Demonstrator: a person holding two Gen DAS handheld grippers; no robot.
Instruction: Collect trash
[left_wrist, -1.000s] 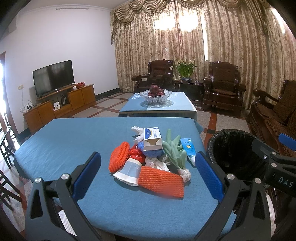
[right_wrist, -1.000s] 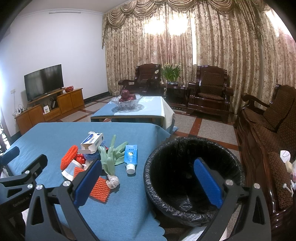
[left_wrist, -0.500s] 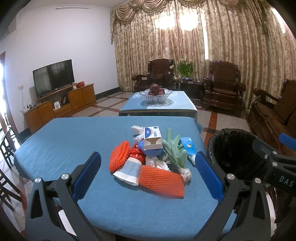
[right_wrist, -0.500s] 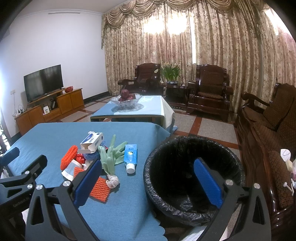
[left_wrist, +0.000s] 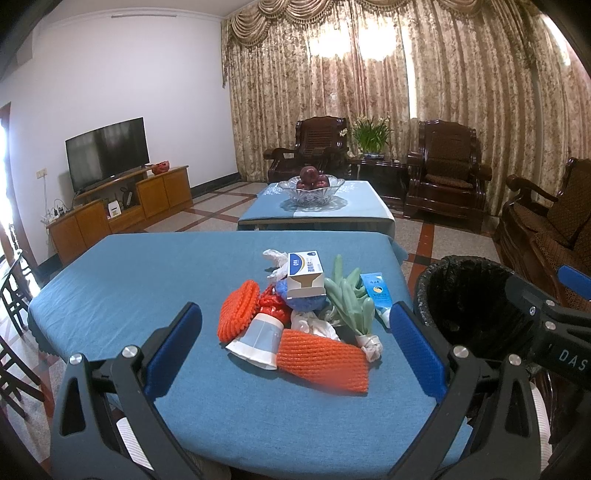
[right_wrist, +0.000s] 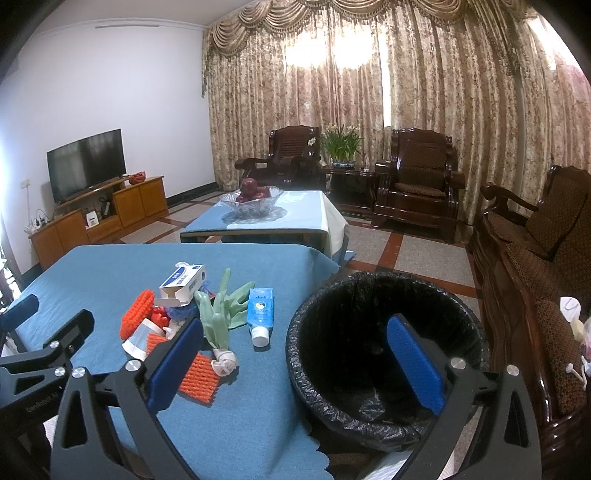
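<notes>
A heap of trash lies on the blue tablecloth: two orange foam nets, a paper cup, a small blue-white box, a green rubber glove and a blue tube. My left gripper hovers open just short of the heap, nothing between its fingers. A black-lined trash bin stands right of the table. My right gripper is open above the bin's near rim, empty. In the right wrist view the heap shows with its tube and glove.
A low table with a glass fruit bowl stands beyond. Dark wooden armchairs line the curtained back wall, a wooden sofa runs along the right, and a TV cabinet stands at the left. Dark chairs crowd the table's left edge.
</notes>
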